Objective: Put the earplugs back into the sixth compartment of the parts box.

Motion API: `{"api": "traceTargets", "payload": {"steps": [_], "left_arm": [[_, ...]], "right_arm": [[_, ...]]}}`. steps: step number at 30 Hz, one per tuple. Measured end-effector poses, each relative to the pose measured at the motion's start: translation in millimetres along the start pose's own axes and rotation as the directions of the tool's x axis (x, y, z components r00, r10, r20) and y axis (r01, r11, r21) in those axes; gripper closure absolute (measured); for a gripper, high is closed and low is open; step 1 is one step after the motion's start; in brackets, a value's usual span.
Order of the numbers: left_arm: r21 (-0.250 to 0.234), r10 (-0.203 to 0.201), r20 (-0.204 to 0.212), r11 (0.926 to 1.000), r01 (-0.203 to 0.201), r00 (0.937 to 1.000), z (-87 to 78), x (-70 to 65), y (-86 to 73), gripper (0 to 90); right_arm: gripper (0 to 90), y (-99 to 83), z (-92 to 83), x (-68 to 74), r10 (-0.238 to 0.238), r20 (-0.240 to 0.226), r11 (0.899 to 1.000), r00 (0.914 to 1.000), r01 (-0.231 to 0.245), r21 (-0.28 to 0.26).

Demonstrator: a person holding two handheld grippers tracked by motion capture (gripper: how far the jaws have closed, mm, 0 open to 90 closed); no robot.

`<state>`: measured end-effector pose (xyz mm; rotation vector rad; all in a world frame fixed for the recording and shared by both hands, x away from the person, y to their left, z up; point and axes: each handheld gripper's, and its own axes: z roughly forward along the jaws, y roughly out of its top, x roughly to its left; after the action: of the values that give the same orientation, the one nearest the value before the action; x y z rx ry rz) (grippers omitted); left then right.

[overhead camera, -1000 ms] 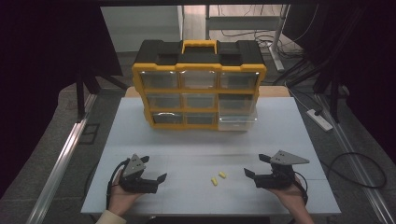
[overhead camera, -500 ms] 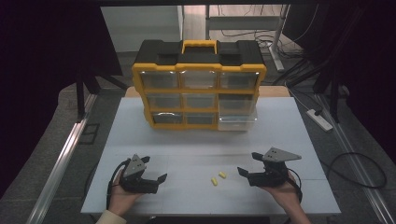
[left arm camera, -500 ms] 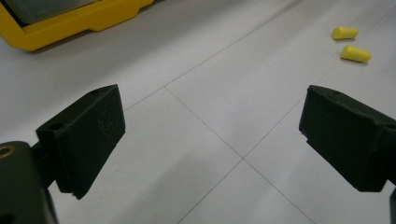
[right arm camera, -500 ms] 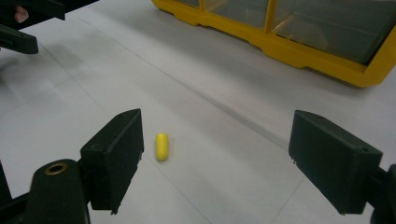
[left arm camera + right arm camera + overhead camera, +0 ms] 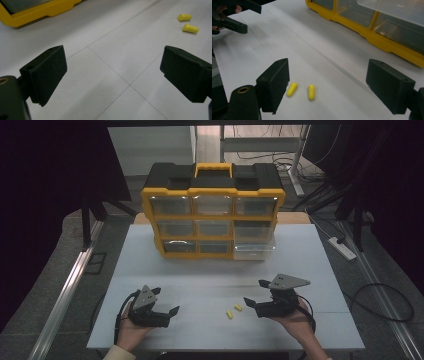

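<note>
On the white surface, far centre: yellow-and-black plastic drawer organiser. Near centre: two small yellow foam earplugs, between left claw and right claw. Left gripper view: jaws wide, earplugs far right. Right gripper view: jaws wide, earplugs between them.

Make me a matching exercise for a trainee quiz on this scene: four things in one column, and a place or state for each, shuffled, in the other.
Things:
1. left claw
2. right claw
3. yellow earplugs
4. bottom-right drawer

Places or states:
A. pulled partway out of the yellow organizer
B. lying loose on the white table, between the claws
C. open, empty, close beside the earplugs
D. open, empty, farther from the earplugs

Pairs: 1-D, 2-C, 3-B, 4-A
</note>
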<state>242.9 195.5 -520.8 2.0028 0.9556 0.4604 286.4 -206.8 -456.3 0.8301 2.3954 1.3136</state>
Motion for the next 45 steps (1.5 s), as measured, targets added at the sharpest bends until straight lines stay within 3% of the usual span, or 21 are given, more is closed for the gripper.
{"api": "traceTargets", "payload": {"steps": [10, 16, 31, 37, 45], "left_arm": [[0.001, 0.000, -0.002, 1.0000, 0.000, 1.0000, 0.3, -0.2, -0.2, 7.0], [0.003, 0.004, -0.002, 1.0000, -0.004, 1.0000, 0.4, 0.5, -0.5, 7.0], [0.008, 0.004, 0.001, 1.0000, -0.004, 1.0000, 0.5, -0.2, -1.1, 7.1], [0.006, 0.005, -0.001, 1.0000, -0.005, 1.0000, -0.1, 0.2, -1.2, 7.1], [0.003, 0.003, -0.002, 1.0000, -0.003, 1.0000, -0.5, 0.4, -1.1, 7.1]], "right_arm": [[20.6, 13.9, 20.4, 6.0, -0.006, -0.026, 0.999, 0.9996, 0.008, 0.050], [20.7, 17.0, 33.7, 7.5, -0.008, -0.025, 0.994, 0.9996, 0.010, 0.112], [21.9, 2.2, 58.4, 4.0, -0.005, -0.018, 0.965, 0.9998, 0.010, 0.261], [23.1, -3.6, 65.5, 7.2, -0.030, -0.010, 0.951, 0.9995, 0.031, 0.307], [31.8, -10.8, 71.8, 7.7, -0.042, -0.016, 0.937, 0.9990, 0.045, 0.347]]}}
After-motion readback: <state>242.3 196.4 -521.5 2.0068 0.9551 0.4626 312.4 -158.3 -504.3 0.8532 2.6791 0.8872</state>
